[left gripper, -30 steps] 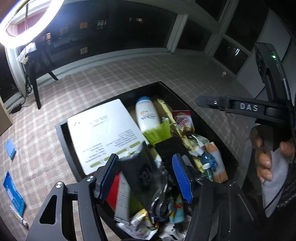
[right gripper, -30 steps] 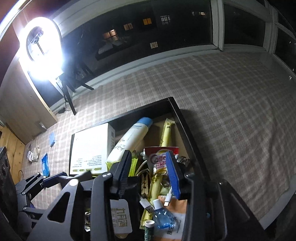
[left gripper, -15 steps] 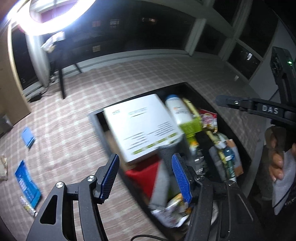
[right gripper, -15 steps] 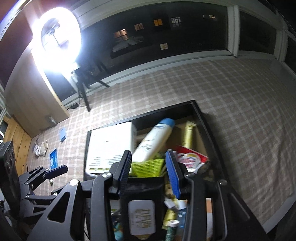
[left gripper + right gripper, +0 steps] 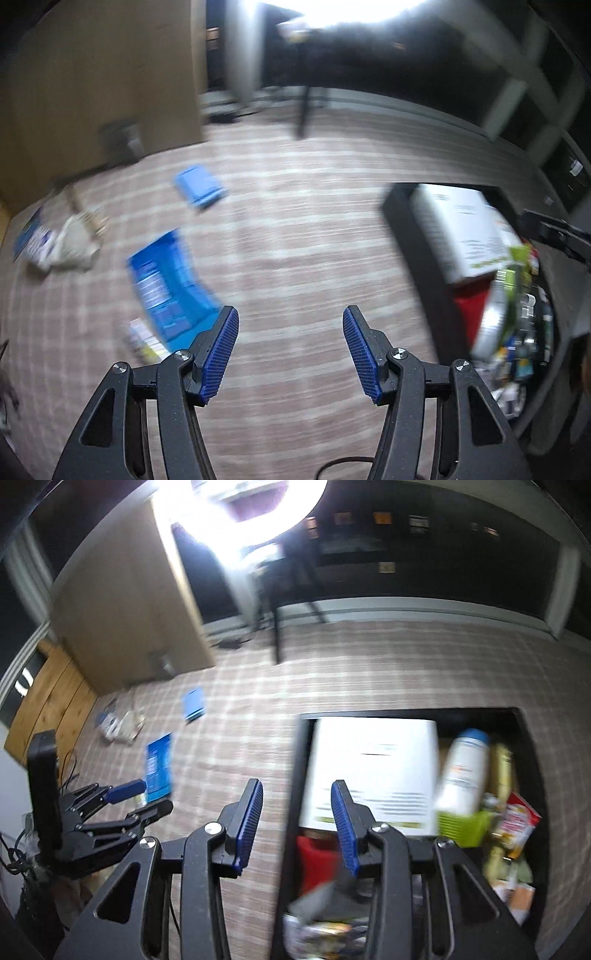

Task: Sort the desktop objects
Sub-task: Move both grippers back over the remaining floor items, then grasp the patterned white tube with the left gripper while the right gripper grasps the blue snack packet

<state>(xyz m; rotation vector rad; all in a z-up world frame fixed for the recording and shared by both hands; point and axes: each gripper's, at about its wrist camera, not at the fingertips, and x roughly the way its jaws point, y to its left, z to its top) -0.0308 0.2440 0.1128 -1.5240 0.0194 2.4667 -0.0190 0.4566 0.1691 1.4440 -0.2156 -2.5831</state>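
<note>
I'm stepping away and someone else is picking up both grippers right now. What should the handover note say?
Left gripper: fingers open, nothing between them, over bare checked tablecloth.
Right gripper: fingers open, empty, at the left edge of the black bin.
In the bin: white box, white bottle, green basket, snack packets, all jumbled.
On the cloth, left of the bin: blue packet, small blue box, pale wrappers.
Done: those few items lie out. Left: most of the bin is unsorted.
</note>
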